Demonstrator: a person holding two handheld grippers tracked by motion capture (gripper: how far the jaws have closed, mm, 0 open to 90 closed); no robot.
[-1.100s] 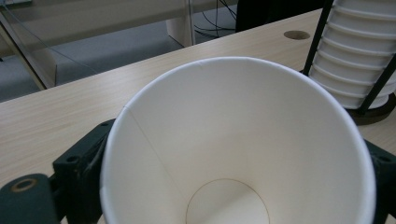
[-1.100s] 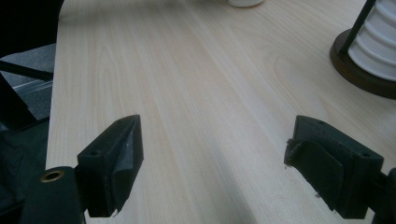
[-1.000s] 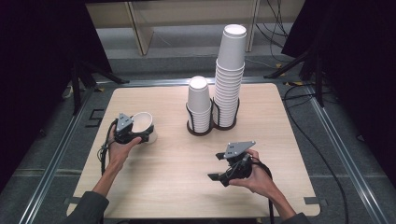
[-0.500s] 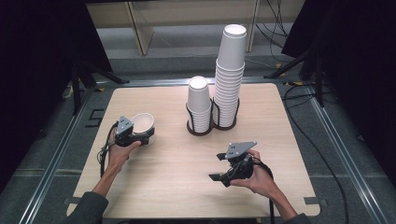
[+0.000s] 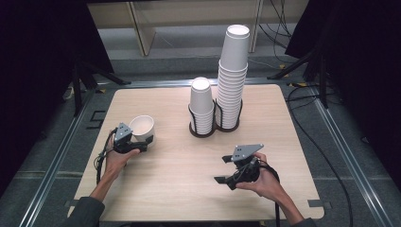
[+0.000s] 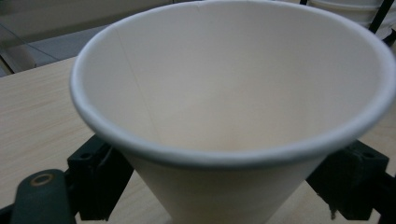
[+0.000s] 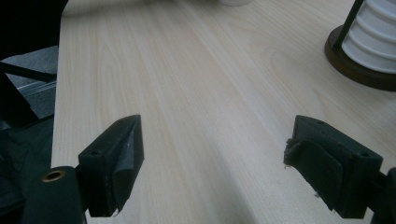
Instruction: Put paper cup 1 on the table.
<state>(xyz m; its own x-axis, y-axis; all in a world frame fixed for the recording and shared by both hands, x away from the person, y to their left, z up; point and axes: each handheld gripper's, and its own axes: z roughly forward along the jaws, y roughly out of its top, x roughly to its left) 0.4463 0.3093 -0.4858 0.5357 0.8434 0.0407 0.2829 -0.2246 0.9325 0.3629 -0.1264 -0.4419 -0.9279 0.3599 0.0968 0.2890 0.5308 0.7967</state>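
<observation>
White paper cup (image 5: 141,127) stands upright at the table's (image 5: 179,189) left side, where the left gripper (image 5: 135,142) has just been closing its jaws and now clamps its lower wall (rim tilted slightly). Right gripper (image 5: 227,172) hovers well apart near the front edge, jaws wide with nothing between.

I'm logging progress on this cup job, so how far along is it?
Done: two stacks of paper cups, a short stack and a tall stack, stand in the black holder. In hand: the left gripper has just been closing on a single white cup, upright on the table; its jaws flank the cup's sides. The right gripper waits open, holding nothing. Left, probably: carrying the cup to a stack.
</observation>
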